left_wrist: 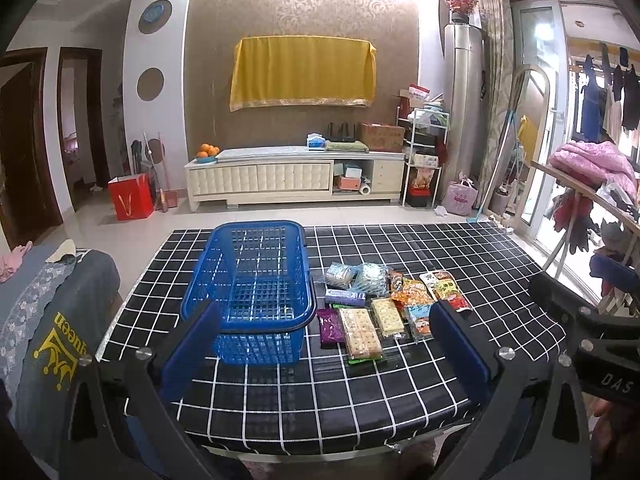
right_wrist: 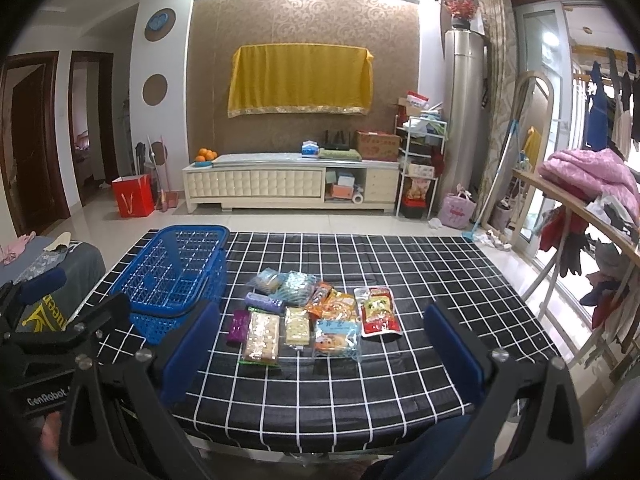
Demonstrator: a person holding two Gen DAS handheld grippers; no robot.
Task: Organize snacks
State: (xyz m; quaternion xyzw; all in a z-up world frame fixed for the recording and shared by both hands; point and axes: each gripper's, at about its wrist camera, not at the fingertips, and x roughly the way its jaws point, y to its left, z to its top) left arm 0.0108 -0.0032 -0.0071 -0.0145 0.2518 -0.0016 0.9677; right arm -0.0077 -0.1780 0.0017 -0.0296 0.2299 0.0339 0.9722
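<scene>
An empty blue plastic basket (left_wrist: 256, 288) stands on the left of a table with a black-and-white checked cloth (left_wrist: 400, 380); it also shows in the right wrist view (right_wrist: 176, 276). Right of it lie several snack packets: cracker packs (left_wrist: 362, 334) (right_wrist: 262, 338), a purple bar (left_wrist: 329, 326) (right_wrist: 237, 326), a red pouch (right_wrist: 378, 312) and orange bags (left_wrist: 412, 294). My left gripper (left_wrist: 324, 356) is open and empty above the table's near edge. My right gripper (right_wrist: 320, 348) is open and empty, in front of the packets.
A sofa with a grey cover (left_wrist: 44, 320) is left of the table. A drying rack with clothes (right_wrist: 592, 208) stands on the right. A TV cabinet (left_wrist: 296, 176) and a red bag (left_wrist: 130, 196) are across the floor.
</scene>
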